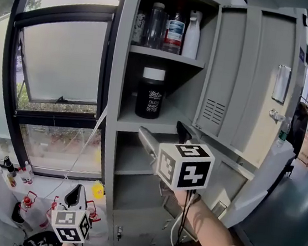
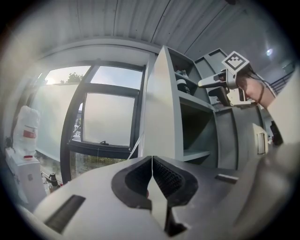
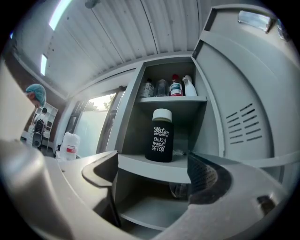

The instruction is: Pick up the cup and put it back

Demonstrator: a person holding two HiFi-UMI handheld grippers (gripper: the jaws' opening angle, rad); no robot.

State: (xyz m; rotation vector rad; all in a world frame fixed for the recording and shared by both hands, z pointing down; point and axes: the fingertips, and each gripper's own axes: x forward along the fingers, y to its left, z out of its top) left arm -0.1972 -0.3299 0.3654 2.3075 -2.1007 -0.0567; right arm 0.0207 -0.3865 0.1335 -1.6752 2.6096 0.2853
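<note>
From the head view, the cup (image 1: 151,93), a black one with a white lid and white lettering, stands upright on the middle shelf (image 1: 164,127) of the open grey cabinet (image 1: 112,142), set towards the left of that shelf and back from its front edge. The right gripper (image 1: 160,127) hangs just in front of the shelf's front edge and slightly below the cup, with its jaws apart and pointing inward. The left gripper (image 1: 76,196) sits well below the shelf and off to the left, by the window (image 1: 61,63), so the right one is plainly the nearer. In the left gripper view, the left gripper (image 2: 152,171) has its ribbed pads pressed together with nothing between them, and it faces the cabinet's side rather than the cup; the right gripper (image 2: 220,82) shows up by the shelf. In the right gripper view, the right gripper (image 3: 152,173) is spread wide and empty. The cup (image 3: 161,136) lies straight ahead and a little above the gap, resting on the shelf (image 3: 154,169), its long axis vertical and crossing the line between the jaws. The coming move looks like a short rise and a push forward so the pads flank the cup's body. A rounded shape under the shelf is too dim to name.
</note>
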